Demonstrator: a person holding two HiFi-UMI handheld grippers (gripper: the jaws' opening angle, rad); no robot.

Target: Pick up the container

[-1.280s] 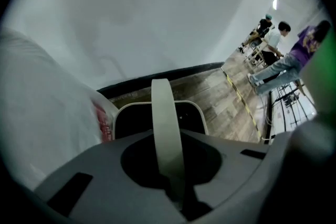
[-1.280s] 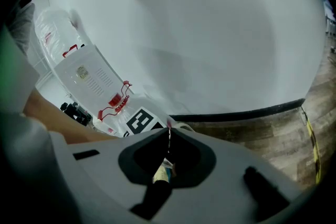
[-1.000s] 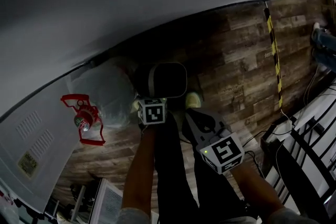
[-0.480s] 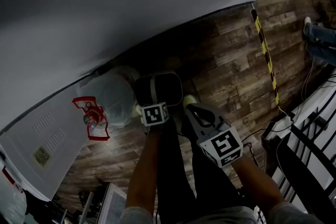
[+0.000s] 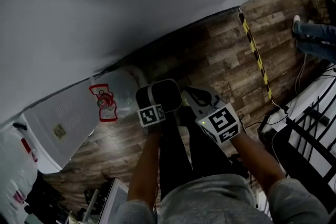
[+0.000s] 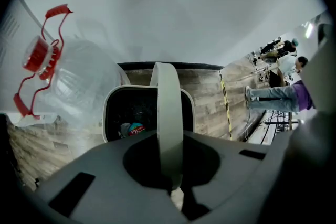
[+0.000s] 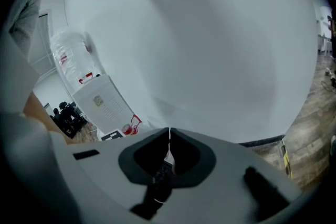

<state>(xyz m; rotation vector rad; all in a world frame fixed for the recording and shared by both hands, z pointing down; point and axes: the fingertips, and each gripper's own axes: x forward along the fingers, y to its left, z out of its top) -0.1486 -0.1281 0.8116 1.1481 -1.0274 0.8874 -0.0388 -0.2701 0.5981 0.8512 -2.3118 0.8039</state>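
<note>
The container is a black bin (image 5: 160, 96) with a white rim and a white bail handle (image 6: 169, 113). It hangs above the wooden floor, and some rubbish lies inside it (image 6: 131, 127). My left gripper (image 5: 152, 106) is shut on the handle, which runs upright between the jaws in the left gripper view (image 6: 170, 173). My right gripper (image 5: 195, 98) is just right of the bin, its jaws meeting with nothing between them (image 7: 169, 136).
A big clear water bottle (image 5: 119, 91) with a red cap (image 6: 39, 55) lies on the floor left of the bin, next to a white cabinet (image 5: 60, 123). A white wall runs behind. Yellow-black tape (image 5: 254, 55) crosses the floor. A black rack (image 5: 304, 128) and a person's legs (image 5: 315, 39) are at the right.
The bin stays hanging from my left gripper. The view has swung, so the bottle and white cabinet now sit closer to the bin. The right gripper has drawn in beside the bin.
</note>
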